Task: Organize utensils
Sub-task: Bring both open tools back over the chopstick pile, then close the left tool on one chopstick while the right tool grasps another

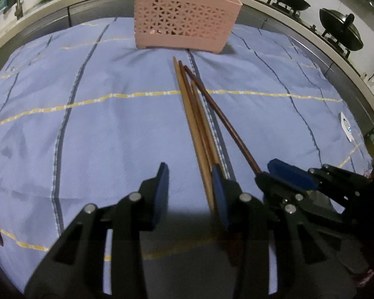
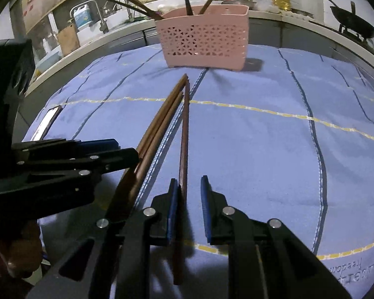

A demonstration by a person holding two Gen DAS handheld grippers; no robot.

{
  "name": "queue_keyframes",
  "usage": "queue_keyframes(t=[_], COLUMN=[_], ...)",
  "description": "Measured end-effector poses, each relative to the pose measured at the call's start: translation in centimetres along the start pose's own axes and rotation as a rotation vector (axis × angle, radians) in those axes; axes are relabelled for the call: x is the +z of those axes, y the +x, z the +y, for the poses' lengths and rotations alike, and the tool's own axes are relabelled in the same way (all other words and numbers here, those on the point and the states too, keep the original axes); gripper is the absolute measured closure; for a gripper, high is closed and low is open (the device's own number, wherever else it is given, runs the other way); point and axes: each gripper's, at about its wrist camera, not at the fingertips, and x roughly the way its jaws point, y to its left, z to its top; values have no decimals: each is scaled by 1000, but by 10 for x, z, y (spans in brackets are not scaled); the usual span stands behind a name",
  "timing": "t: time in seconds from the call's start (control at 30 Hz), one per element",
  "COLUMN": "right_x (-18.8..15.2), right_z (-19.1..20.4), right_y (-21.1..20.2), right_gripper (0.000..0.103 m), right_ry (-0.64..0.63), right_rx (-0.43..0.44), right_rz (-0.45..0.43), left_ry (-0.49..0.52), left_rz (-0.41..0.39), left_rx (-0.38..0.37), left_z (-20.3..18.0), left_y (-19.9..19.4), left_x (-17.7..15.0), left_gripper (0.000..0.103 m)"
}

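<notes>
Several wooden chopsticks [image 1: 194, 122] lie on the blue cloth, pointing toward a pink perforated utensil basket [image 1: 187, 23] that holds more chopsticks. My left gripper [image 1: 190, 177] is open; its right finger touches the chopstick bundle's near ends. In the right wrist view, my right gripper [image 2: 189, 186] is open around one dark chopstick [image 2: 184, 137], which lies against its left pad. The other chopsticks [image 2: 159, 122] lie to the left, beside the left gripper [image 2: 117, 149]. The basket [image 2: 204, 38] stands ahead.
A blue striped tablecloth [image 1: 99, 129] covers the table. Two black woks [image 1: 341, 28] sit on a stove at the back right. A sink and bottles [image 2: 84, 16] are behind on the left. A phone-like object [image 2: 46, 122] lies at the cloth's left edge.
</notes>
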Motion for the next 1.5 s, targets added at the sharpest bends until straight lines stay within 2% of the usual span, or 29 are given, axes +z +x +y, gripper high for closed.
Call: queue_keyframes(t=[0.37, 0.6, 0.7, 0.87, 0.97, 1.23, 1.3, 1.5], right_x=[0, 0, 0, 0, 0, -1, 0, -1], right_z=[-4, -5, -6, -6, -6, -8, -9, -15], right_y=[-1, -1, -1, -1, -1, -2, -2, -3], right_gripper=[83, 83, 83, 83, 83, 90, 96, 96], right_ry=[34, 36, 39, 41, 36, 53, 57, 75], right_rx=[21, 19, 23, 25, 23, 14, 7, -1], right_rz=[-17, -24, -23, -24, -27, -31, -30, -23], left_ry=[25, 98, 81, 46, 22, -66, -86, -118], left_rz=[-17, -18, -15, -13, -10, 9, 14, 22], left_rx=[95, 171, 164, 161, 146, 42, 37, 12], left_z=[-8, -23, -17, -3, 9, 40, 47, 59], left_y=[3, 7, 8, 4, -2, -15, -18, -25], left_x=[5, -1, 0, -1, -4, -14, -18, -28], left_gripper=[68, 68, 69, 91, 95, 95, 95, 95])
